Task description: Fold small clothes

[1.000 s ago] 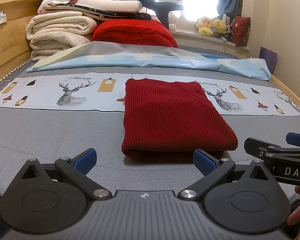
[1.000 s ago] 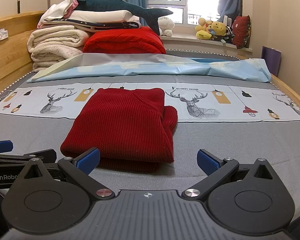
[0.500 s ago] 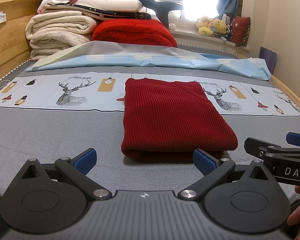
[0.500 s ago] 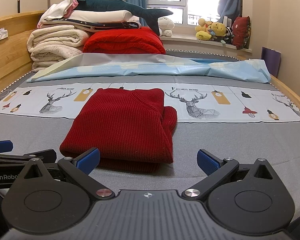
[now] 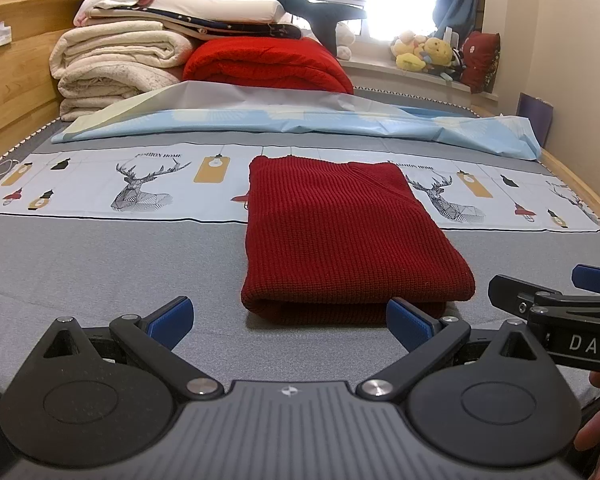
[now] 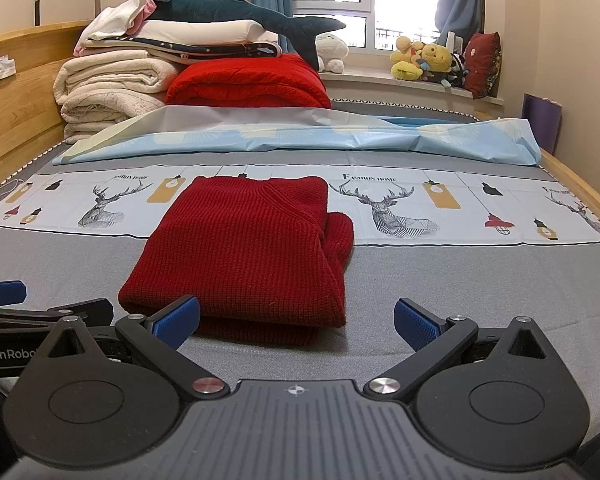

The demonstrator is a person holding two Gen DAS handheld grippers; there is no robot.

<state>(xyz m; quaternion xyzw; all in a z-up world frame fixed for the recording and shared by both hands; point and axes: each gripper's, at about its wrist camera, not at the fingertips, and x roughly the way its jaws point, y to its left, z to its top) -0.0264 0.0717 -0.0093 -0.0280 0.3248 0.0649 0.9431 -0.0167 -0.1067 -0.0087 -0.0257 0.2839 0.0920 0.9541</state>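
Item: red sweater [image 5: 340,236], folded, lay centre frame on the bed [image 5: 100,264], apparently finished. Your left gripper [image 5: 290,322] and right gripper [image 6: 296,318] sat low in frame, fingers released, holding nothing, likely clearing the fold.

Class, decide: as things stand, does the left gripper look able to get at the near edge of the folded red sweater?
Probably yes. The left gripper is open just short of the sweater, with only bare grey bed between them; the right gripper sits off to the side.
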